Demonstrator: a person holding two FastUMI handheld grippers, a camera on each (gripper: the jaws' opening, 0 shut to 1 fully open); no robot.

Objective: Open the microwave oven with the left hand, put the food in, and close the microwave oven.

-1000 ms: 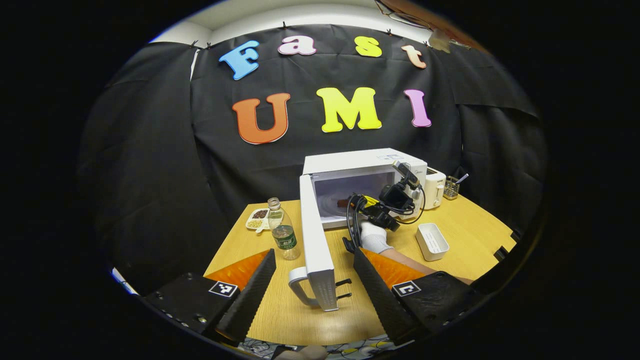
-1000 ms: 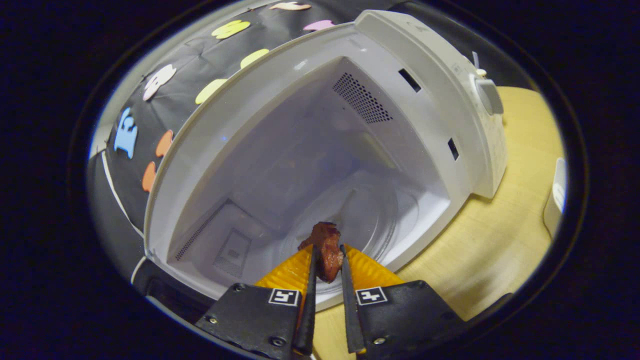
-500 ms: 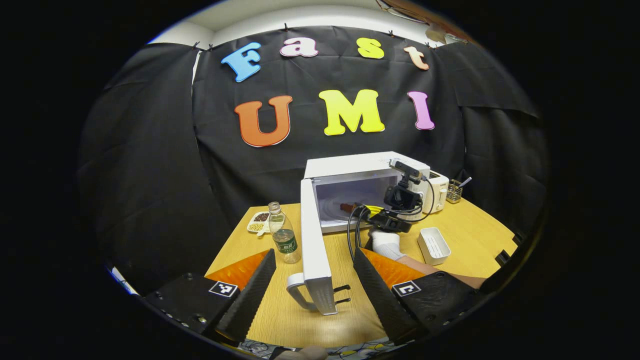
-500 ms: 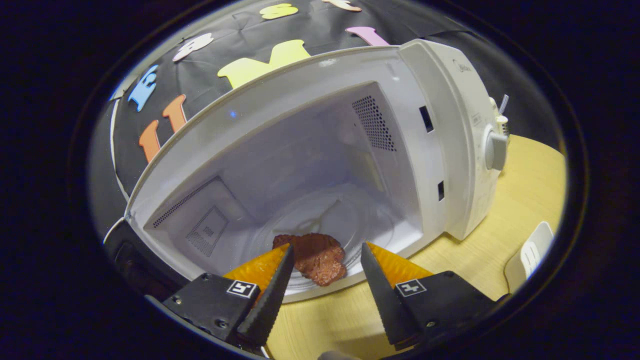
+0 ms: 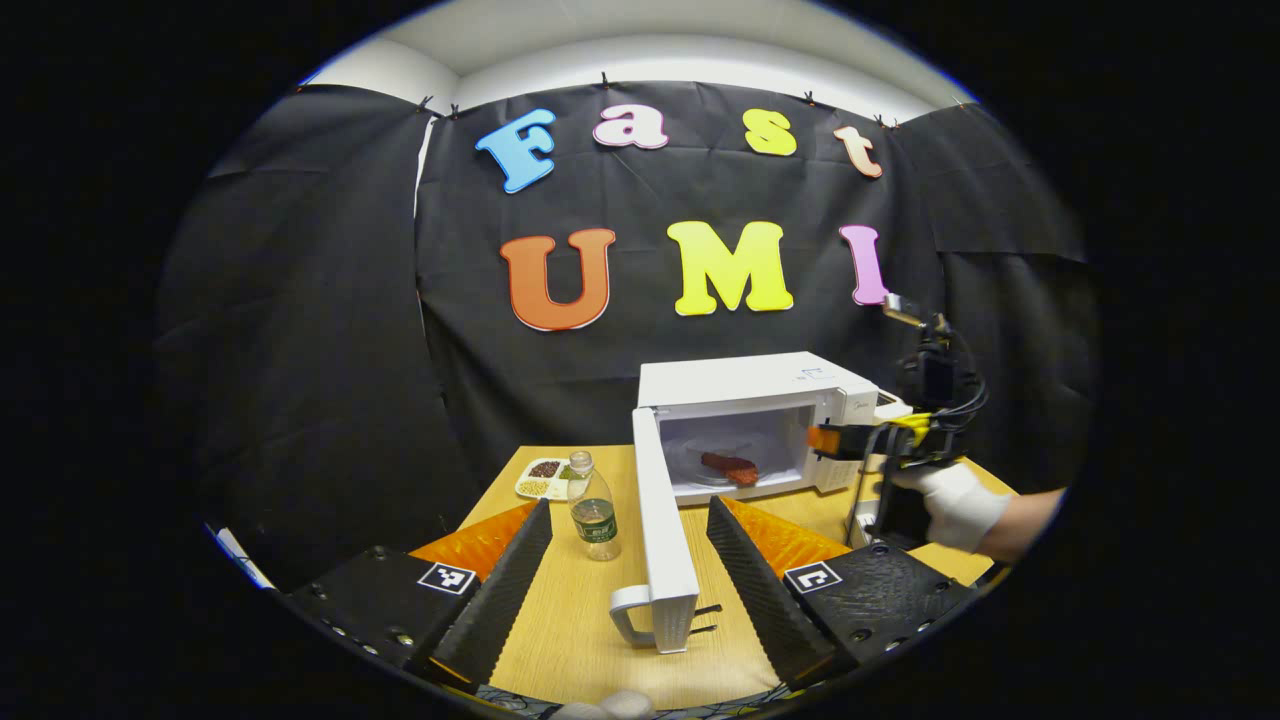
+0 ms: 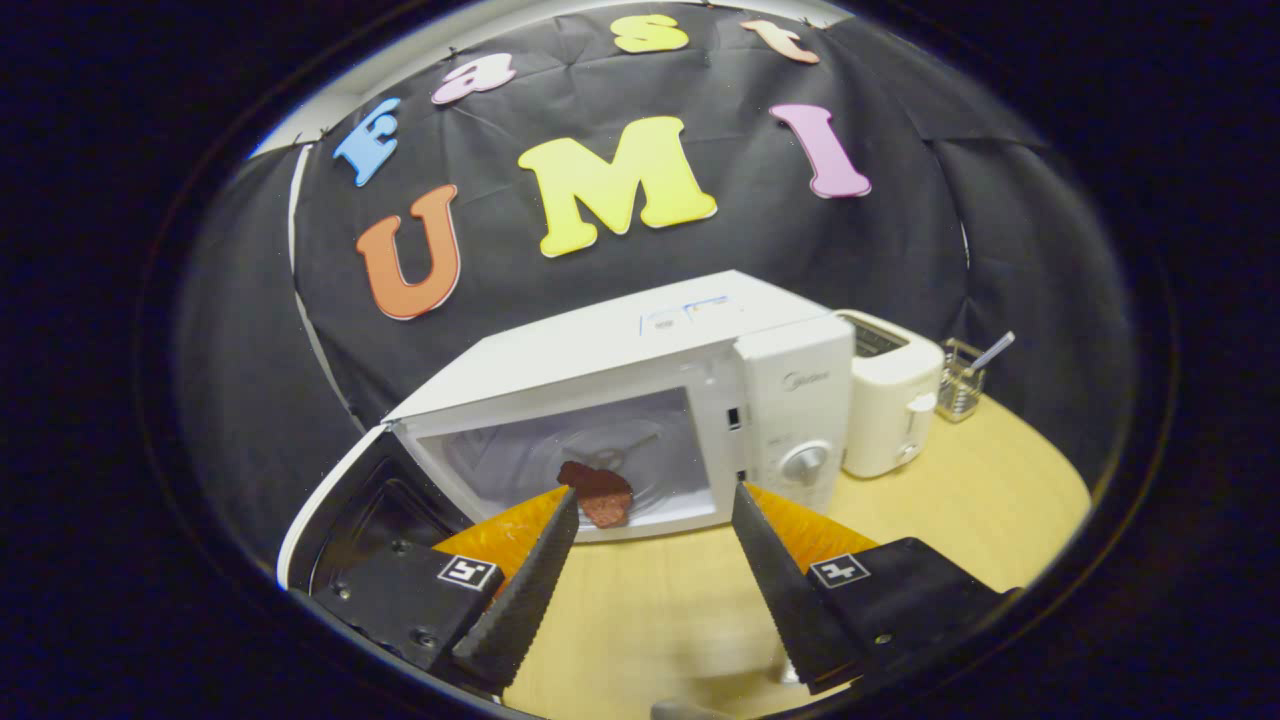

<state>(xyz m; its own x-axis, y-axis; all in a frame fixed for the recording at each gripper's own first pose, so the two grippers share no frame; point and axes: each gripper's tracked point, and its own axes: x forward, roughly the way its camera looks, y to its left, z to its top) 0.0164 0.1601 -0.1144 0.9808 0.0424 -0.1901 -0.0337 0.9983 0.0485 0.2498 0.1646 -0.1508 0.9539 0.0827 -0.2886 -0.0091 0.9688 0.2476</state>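
Two hand-held grippers, both with fingers spread wide and empty, face an open microwave oven [image 5: 745, 420] on the tabletop [image 5: 580, 610].

Its door [image 5: 665, 540] swings out toward the left hand-held gripper [image 5: 628, 575], handle [image 5: 630, 613] nearest. The toaster [image 6: 890, 405] touches the oven's right side. A water bottle [image 5: 594, 505] and a snack dish [image 5: 543, 478] stand left of the door. The right hand-held gripper [image 6: 648, 560] sits back in front of the oven; a gloved hand [image 5: 955, 505] holds it. The food [image 6: 598, 492], a brown piece, lies inside on the turntable.
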